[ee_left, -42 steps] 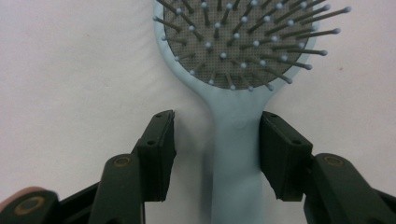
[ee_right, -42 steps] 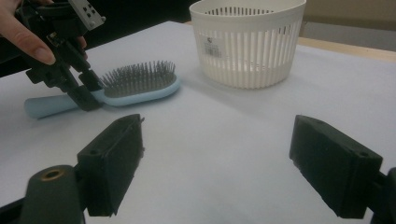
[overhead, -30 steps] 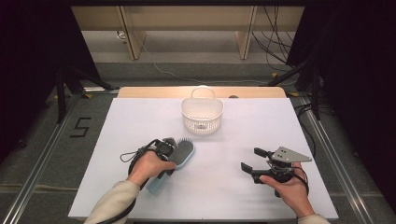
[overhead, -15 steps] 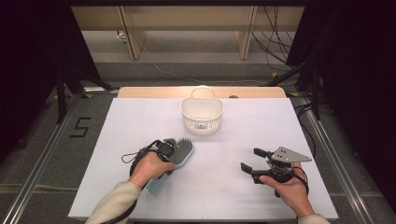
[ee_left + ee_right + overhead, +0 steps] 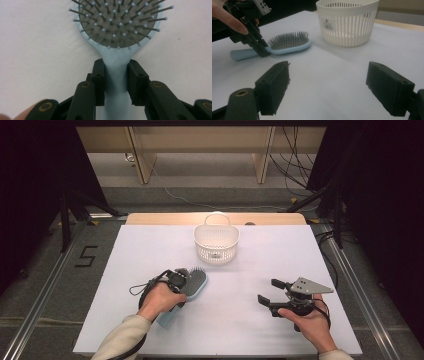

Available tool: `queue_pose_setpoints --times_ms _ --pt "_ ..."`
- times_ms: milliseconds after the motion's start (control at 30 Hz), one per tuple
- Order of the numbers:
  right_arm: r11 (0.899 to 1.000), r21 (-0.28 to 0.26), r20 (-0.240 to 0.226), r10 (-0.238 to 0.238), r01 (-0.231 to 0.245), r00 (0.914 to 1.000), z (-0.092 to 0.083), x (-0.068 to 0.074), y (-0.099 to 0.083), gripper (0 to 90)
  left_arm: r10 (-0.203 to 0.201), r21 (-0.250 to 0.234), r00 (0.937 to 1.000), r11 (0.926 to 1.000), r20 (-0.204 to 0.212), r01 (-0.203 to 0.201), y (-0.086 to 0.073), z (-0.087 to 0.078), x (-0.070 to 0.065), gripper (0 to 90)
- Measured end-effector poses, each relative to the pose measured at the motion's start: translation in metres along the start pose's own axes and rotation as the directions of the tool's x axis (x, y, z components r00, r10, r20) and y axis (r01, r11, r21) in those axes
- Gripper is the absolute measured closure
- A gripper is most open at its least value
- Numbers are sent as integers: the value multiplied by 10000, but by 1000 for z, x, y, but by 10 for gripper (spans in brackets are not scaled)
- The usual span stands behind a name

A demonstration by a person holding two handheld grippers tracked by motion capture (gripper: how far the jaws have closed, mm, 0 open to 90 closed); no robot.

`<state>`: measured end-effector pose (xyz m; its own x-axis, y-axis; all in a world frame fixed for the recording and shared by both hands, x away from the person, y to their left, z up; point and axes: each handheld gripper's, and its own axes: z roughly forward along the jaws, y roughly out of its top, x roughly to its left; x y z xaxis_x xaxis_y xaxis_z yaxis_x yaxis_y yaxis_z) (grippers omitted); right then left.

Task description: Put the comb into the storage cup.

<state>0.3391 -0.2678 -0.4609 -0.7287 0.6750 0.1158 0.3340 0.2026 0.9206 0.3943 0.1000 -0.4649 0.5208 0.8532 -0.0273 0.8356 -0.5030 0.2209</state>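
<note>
High view: light-blue hairbrush [image 5: 192, 285] lying bristles-up near the bench's [image 5: 130, 255] left front, left gripper [image 5: 181, 282] over its neck; white slotted basket [image 5: 216, 242] toward the far edge's middle; right gripper [image 5: 272, 292] near the right front, spread and empty. "5" [image 5: 86, 256] marked on the floor.

Left gripper view: jaws just closed, now pinching the hairbrush's [image 5: 116, 62] neck.

Right gripper view: basket [image 5: 348, 21] label [image 5: 328, 25] unreadable.
</note>
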Motion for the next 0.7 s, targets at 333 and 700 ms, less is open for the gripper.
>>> queue_pose_setpoints --times_ms 333,700 --pt "10000 18 -45 1 -1 10000 0 0 0 199 19 -126 10000 9999 54 -19 -2 0 1 699" --pt "10000 12 -55 10 -10 10000 0 0 0 200 47 -329 9998 9995 199 -40 -4 0 3 700"
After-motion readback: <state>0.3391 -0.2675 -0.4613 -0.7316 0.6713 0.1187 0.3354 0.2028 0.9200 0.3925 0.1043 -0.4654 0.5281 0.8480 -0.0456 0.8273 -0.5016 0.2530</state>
